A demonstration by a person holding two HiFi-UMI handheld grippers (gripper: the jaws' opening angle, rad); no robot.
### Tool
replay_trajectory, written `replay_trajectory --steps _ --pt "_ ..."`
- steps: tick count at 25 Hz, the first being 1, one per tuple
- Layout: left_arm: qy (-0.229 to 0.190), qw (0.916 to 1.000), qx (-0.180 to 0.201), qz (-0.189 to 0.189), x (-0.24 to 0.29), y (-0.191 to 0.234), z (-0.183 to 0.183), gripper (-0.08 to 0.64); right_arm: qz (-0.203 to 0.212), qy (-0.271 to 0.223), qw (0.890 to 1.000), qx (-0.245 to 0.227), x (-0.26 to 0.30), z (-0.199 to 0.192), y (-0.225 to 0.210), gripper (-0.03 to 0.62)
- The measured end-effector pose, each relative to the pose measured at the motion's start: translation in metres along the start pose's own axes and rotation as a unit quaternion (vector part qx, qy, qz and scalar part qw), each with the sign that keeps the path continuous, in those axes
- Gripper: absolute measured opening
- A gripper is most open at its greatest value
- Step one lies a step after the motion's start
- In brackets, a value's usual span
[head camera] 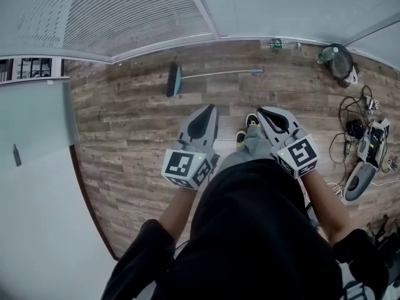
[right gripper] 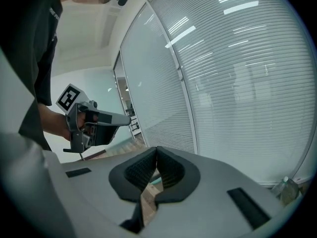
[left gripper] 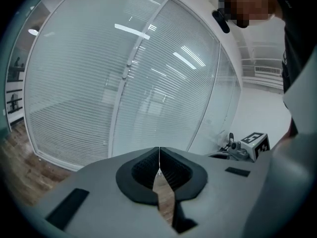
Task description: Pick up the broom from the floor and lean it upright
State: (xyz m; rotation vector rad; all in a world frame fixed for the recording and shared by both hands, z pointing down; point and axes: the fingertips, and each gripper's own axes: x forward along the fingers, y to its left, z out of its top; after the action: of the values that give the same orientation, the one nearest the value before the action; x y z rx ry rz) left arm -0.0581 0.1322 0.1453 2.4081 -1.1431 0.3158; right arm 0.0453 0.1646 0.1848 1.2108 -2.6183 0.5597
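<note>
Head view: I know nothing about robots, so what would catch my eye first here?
Two grey hand-held tools fill the middle: the left tongs and the right tongs, both shut and empty, held above the wooden floor. Beyond them a broom lies flat on the floor, close to the glass wall with its blinds. At the right edge sits a tangle of cables and gear.

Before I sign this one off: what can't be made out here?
- Broom: head view only, small; both gripper views' floor is blocked by their own bodies.
- Shoes: head view, mostly behind the right gripper.
- Cables and gear: head view, tiny, cut by right edge.
</note>
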Motion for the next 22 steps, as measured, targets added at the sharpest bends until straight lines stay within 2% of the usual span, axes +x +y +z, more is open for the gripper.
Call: replay_trajectory --steps 6,13,17,22 --pt "0.004 0.9996 0.028 0.003 0.023 -0.011 0.015 0.021 0.007 -0.013 1.000 0.015 0.010 0.004 -0.034 0.017" --pt "0.015 0.9998 0.012 0.000 0.043 -0.006 0.016 0.021 -0.002 -0.005 1.000 0.015 0.015 0.012 -0.058 0.017" --pt "0.016 0.9997 0.017 -0.009 0.052 0.002 0.022 0.021 -0.005 -0.009 1.000 0.016 0.028 0.021 -0.058 0.017" --pt "-0.001 0.9998 0.015 -0.013 0.060 0.017 0.038 0.021 0.002 0.002 1.000 0.007 0.050 0.026 -0.057 0.017"
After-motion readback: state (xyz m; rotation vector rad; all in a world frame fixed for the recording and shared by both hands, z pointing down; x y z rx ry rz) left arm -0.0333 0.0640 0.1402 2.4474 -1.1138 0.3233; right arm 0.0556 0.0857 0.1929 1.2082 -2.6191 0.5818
